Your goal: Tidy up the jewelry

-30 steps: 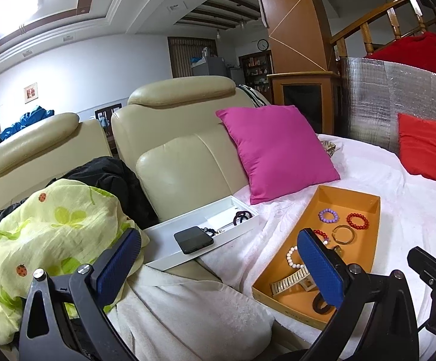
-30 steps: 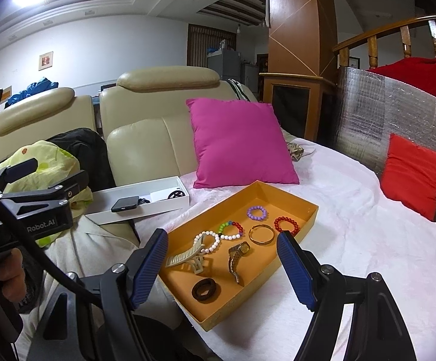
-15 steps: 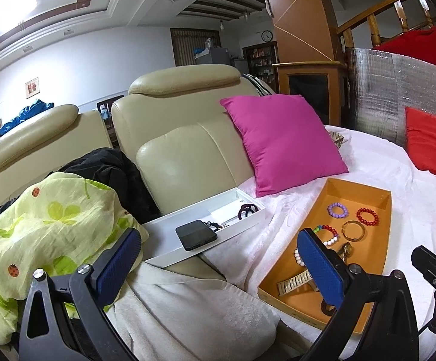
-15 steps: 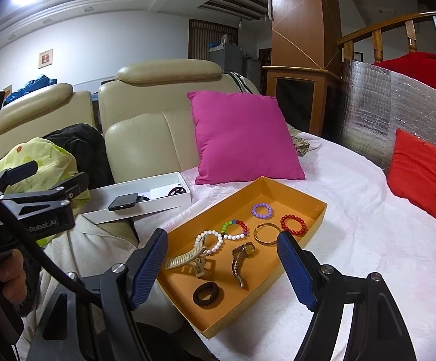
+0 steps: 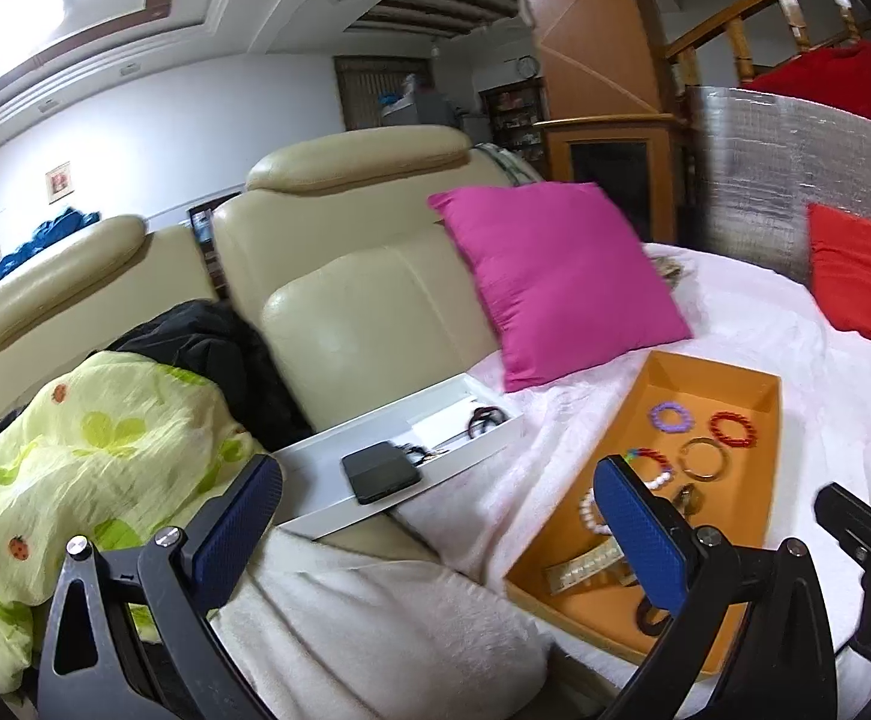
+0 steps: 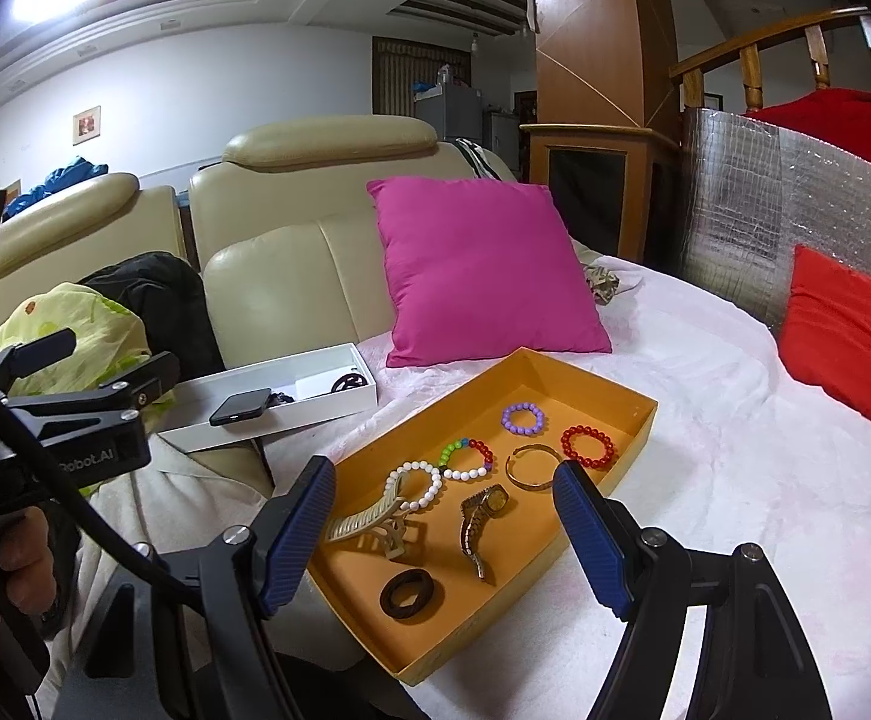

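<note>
While both tongs gape empty, orange jewelry tray just ahead, untouched.

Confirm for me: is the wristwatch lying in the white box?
No, the wristwatch lies in the orange tray, between the hair claw and gold bangle.

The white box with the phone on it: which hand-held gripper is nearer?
Left. The left hand-held gripper points toward the white box; the right hand-held gripper hovers over the orange tray beside it.

White blanket (rumpled) carries orange tray, pink cushion.
</note>
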### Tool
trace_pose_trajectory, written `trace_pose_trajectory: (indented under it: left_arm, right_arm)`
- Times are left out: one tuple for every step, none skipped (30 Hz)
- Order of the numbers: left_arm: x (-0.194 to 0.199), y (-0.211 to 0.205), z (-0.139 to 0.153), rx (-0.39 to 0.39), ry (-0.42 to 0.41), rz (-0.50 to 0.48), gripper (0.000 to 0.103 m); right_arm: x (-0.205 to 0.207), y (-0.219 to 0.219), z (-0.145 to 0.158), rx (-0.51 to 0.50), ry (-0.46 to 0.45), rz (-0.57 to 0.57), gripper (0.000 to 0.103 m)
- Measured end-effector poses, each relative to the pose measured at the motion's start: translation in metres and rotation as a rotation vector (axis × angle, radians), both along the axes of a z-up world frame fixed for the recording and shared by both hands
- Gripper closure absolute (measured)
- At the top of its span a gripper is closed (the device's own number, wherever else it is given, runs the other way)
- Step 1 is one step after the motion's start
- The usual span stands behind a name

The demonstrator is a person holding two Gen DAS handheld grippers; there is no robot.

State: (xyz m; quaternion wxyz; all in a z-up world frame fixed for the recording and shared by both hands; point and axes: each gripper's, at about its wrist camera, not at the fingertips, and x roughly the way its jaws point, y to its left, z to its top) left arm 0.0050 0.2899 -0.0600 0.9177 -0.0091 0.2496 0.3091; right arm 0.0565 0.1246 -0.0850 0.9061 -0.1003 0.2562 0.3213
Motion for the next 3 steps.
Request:
trace_pose_trajectory:
  left_arm:
    - [0.003, -0.006, 0.001, 0.007, 0.003, -0.013, 0.000]
    - [0.005, -0.012, 0.002, 0.012, 0.002, -0.019, 0.000]
    - [0.011, -0.021, 0.004, 0.011, 0.000, -0.044, 0.000]
  right_arm:
    - [0.002, -0.002, -0.001, 0.003, 0.003, -0.005, 0.025]
    - [0.005, -0.006, -0.001, 0.011, 0.013, -0.012, 0.025]
    - [0.008, -0.011, -0.001, 0.023, 0.025, -0.020, 0.025]
